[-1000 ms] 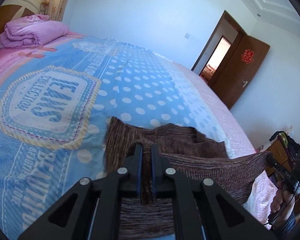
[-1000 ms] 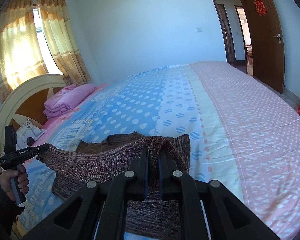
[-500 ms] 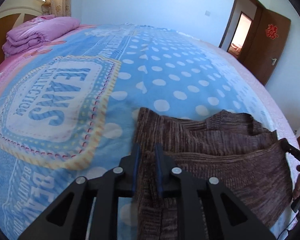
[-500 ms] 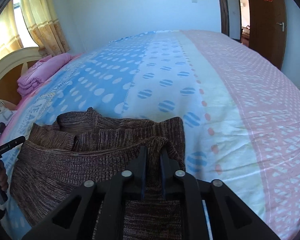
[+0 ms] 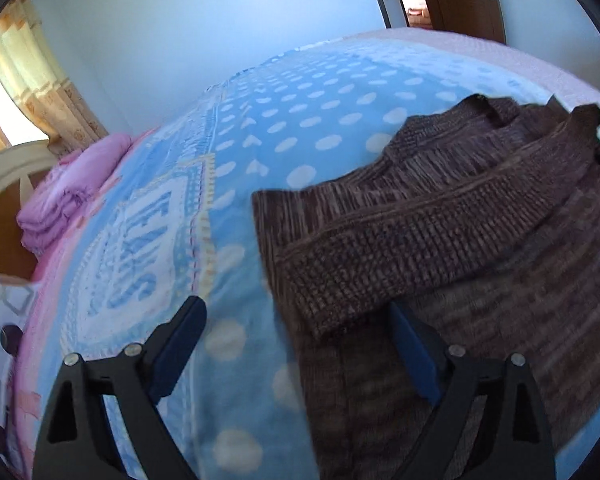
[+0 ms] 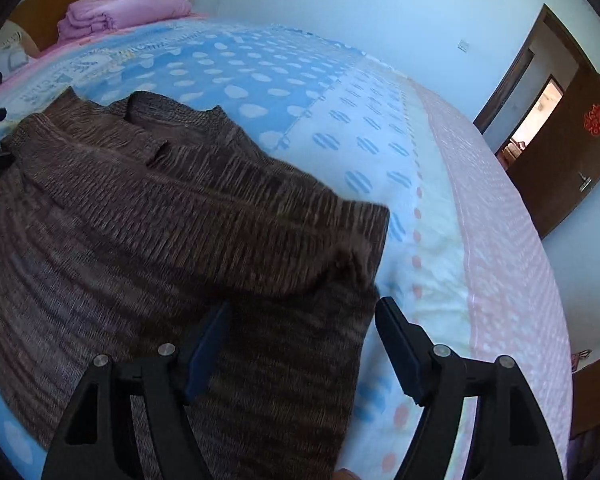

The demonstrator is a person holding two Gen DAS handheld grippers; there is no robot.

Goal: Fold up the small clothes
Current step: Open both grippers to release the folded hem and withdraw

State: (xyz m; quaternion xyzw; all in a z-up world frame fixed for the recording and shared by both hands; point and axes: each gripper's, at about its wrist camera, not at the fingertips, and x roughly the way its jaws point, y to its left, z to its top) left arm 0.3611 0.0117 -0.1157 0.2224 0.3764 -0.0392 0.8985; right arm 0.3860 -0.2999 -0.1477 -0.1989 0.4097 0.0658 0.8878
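**Both jaws spread wide over the brown sweater**

Your left gripper (image 5: 296, 320) is standing with its jaws wide apart, having just been opening; the folded-over ribbed hem of the brown sweater (image 5: 440, 232) is lying between them, and neither blue pad is pressing on it. Your right gripper (image 6: 302, 320) is doing the same over the sweater's other corner: its jaws have just been opening, the knit is lying loose between them, and nothing is being gripped.

The sweater is resting on the bed (image 6: 440, 240), its lower part doubled back over the body so that the ribbed band is crossing the chest below the neckline. In the left view the sweater's edge is lying on the blue polka-dot area of the bedspread (image 5: 300, 128), beside the printed emblem. In the right view the sweater's side is ending just short of the pale and pink striped part of the spread.

Beyond the sweater, toward the headboard (image 6: 40, 20), a folded pink quilt (image 6: 124, 8) is sitting. A brown door (image 6: 572, 152) is standing open past the bed's far side.
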